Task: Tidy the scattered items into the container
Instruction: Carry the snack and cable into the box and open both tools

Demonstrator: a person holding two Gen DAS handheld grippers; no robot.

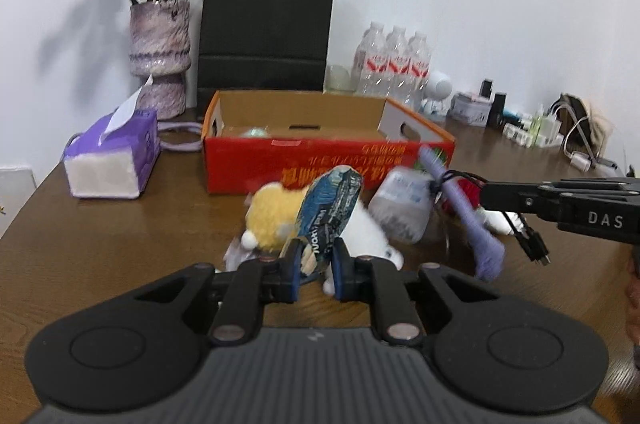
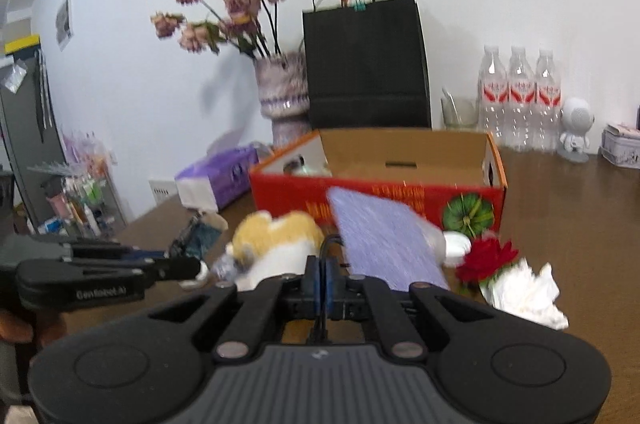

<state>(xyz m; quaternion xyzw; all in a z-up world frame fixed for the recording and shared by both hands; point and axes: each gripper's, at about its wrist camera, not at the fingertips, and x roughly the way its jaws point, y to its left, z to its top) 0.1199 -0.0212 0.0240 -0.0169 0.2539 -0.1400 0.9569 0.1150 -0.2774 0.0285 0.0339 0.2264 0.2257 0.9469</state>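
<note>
My left gripper (image 1: 316, 264) is shut on a blue printed packet (image 1: 330, 209) and holds it above the table, in front of the open red cardboard box (image 1: 304, 163). My right gripper (image 2: 324, 274) is shut on a black cable tied to a flat purple device (image 2: 384, 240), lifted near the box (image 2: 400, 199). It also shows in the left wrist view (image 1: 486, 193), with the purple device (image 1: 468, 212) hanging. A yellow and white plush toy (image 1: 280, 212), a crushed clear bottle (image 1: 404, 203), a red flower (image 2: 486, 258) and crumpled white tissue (image 2: 524, 290) lie on the table before the box.
A purple tissue pack (image 1: 112, 155) lies left of the box. A vase of dried roses (image 1: 160, 55), a black paper bag (image 1: 266, 27) and three water bottles (image 1: 394, 63) stand behind it. Small items (image 1: 520, 119) line the back right by the wall.
</note>
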